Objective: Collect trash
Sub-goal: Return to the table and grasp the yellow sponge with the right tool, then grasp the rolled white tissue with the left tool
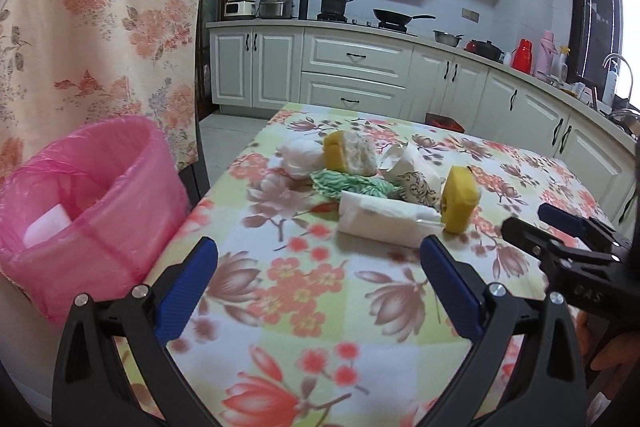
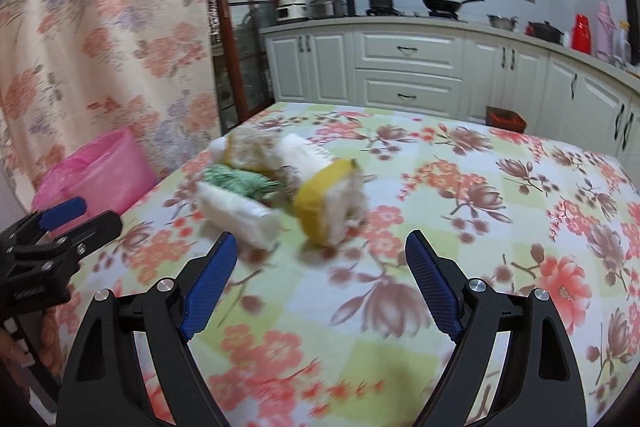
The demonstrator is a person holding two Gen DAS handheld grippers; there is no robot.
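Right wrist view: both grippers (image 2: 318, 281) (image 1: 320, 277) wide, empty; I'd pinch the tissue (image 2: 236, 213) nearest the bin (image 2: 106, 173) squarely.

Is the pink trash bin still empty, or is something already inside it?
Not empty. In the left wrist view, a white piece lies inside the pink-lined trash bin, low against its near wall. What the piece is, I cannot tell.
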